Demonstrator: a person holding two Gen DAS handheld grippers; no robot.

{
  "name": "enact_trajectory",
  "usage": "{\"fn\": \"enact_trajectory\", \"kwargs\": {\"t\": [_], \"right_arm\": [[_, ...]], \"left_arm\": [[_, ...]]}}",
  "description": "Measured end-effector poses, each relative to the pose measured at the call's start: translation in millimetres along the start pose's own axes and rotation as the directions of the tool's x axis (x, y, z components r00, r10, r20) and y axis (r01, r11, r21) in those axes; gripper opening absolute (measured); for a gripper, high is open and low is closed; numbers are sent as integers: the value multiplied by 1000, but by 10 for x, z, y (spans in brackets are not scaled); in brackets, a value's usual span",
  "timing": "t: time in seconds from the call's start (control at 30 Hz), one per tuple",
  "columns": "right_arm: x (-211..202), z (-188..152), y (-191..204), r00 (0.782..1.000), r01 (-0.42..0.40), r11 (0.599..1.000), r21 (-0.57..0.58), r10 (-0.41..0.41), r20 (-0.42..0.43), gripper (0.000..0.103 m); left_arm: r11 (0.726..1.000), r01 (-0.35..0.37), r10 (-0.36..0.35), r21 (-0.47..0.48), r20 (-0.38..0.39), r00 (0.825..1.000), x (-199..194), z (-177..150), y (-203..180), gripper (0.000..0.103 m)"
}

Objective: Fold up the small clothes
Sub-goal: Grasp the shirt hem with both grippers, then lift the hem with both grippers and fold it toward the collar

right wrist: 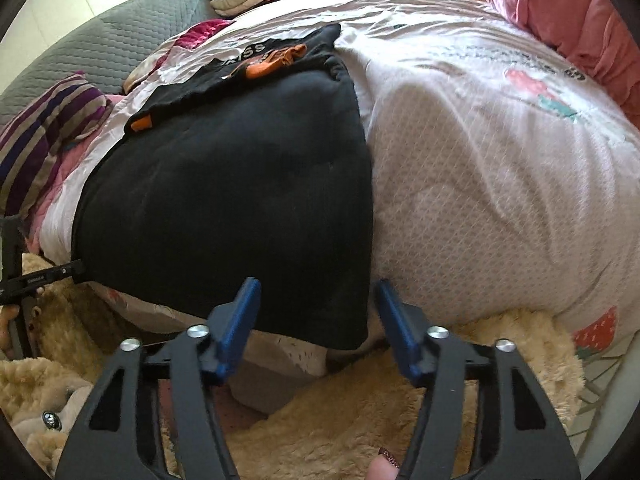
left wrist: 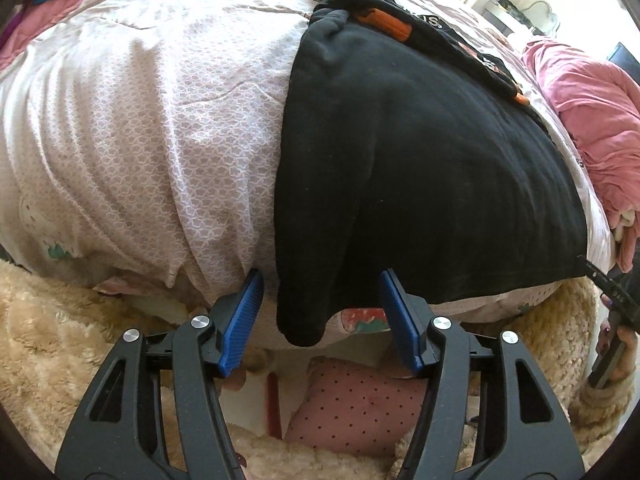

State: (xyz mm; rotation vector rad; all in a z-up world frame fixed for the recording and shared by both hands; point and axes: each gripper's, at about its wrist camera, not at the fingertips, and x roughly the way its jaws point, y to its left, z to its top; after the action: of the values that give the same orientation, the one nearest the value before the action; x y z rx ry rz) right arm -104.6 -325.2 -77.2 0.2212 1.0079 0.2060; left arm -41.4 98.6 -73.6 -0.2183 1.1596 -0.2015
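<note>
A black garment (left wrist: 420, 176) with orange trim (left wrist: 386, 22) lies flat on a bed, its near edge hanging over the bed's front. It also shows in the right wrist view (right wrist: 224, 208). My left gripper (left wrist: 320, 312) is open, its blue pads on either side of the garment's near left corner, not closed on it. My right gripper (right wrist: 314, 312) is open around the garment's near right corner. The right gripper's tip shows in the left wrist view (left wrist: 612, 292); the left gripper's tip shows in the right wrist view (right wrist: 36, 276).
The bed has a pale pink patterned quilt (left wrist: 140, 132). A pink blanket (left wrist: 592, 112) is bunched at the right. A striped pillow (right wrist: 44, 136) and a grey quilted headboard (right wrist: 112, 40) lie left. A fluffy beige throw (right wrist: 360, 412) hangs below the bed's edge.
</note>
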Motion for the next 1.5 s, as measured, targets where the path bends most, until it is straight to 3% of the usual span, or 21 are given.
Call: {"fn": "enact_trajectory", "kwargs": {"t": [0.07, 0.17, 0.37, 0.43, 0.63, 0.87, 1.1, 1.5], "right_arm": [[-4, -13, -25, 1000, -27, 1000, 14, 26, 9, 23], [-112, -24, -12, 999, -31, 999, -8, 31, 36, 10], [-402, 61, 130, 990, -39, 996, -77, 49, 132, 9], [-472, 109, 170, 985, -41, 995, -90, 56, 163, 9], [-573, 220, 201, 973, -55, 994, -90, 74, 218, 9], [-679, 295, 214, 962, -72, 993, -91, 93, 256, 9], [-849, 397, 199, 942, -86, 993, -83, 108, 319, 9], [-1023, 787, 245, 909, -88, 992, -92, 118, 400, 9]], "left_arm": [[1000, 1, -1, -4, 2, 1000, 2, 4, 15, 52], [1000, 9, -9, -21, 1, 1000, 0, 0, 64, 52], [996, 44, -43, -73, 15, 999, -29, -3, 173, 48], [997, 39, -38, -71, 17, 999, -34, -10, 182, 30], [999, 25, -25, -23, 22, 999, -77, 8, 47, 5], [995, 97, -94, -29, 104, 990, -442, 93, 4, 3], [980, 195, -184, -32, 203, 962, -849, 352, 4, 3], [983, 181, -166, -30, 274, 947, -994, 733, 15, 3]]}}
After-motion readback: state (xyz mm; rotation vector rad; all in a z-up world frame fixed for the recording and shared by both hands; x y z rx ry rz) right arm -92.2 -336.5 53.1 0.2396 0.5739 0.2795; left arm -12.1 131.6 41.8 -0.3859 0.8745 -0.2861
